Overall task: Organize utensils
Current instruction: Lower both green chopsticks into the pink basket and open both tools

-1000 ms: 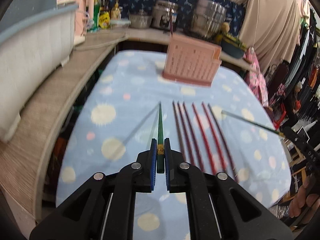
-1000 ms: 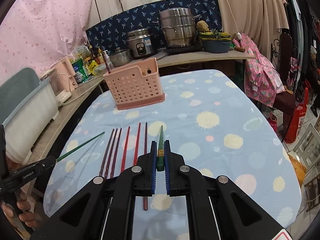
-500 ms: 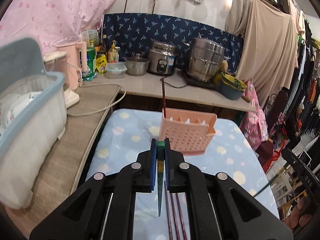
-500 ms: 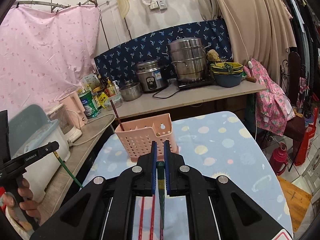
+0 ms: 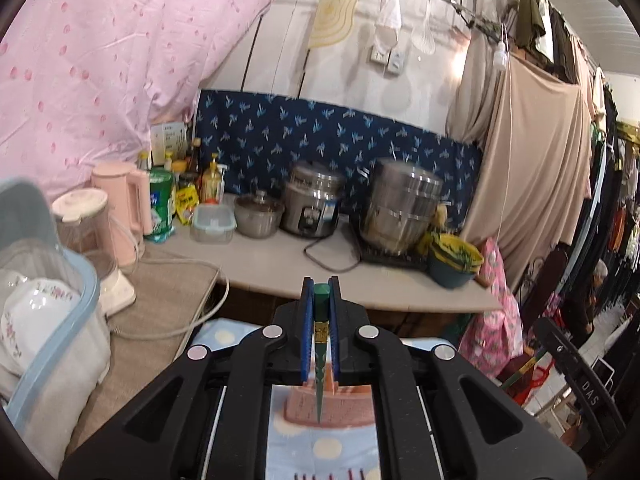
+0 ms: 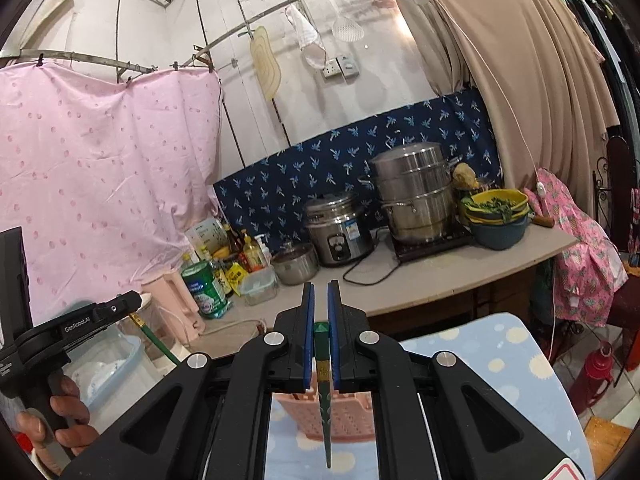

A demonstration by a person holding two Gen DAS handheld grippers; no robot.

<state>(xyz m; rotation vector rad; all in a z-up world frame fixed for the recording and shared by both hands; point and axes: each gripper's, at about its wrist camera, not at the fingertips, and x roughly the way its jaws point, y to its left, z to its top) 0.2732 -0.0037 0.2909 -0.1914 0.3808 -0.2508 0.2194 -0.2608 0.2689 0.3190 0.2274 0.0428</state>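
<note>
My left gripper is shut on the thick end of a green chopstick, which hangs tip-down between the blue pads. Below that tip stands the pink perforated utensil basket on the dotted blue tablecloth. Several red chopstick ends show at the bottom edge. My right gripper is shut on a second green chopstick, hanging over the same basket. In the right wrist view, a hand holds the left gripper at far left.
Behind the table runs a counter with a rice cooker, a steamer pot, a small pot, bottles and a pink kettle. A lidded bin of dishes sits at left. Clothes hang at right.
Both grippers have risen off the table with their green chopsticks. The chopsticks now hang tip-down, and the basket has slid from ahead to under the jaws.
</note>
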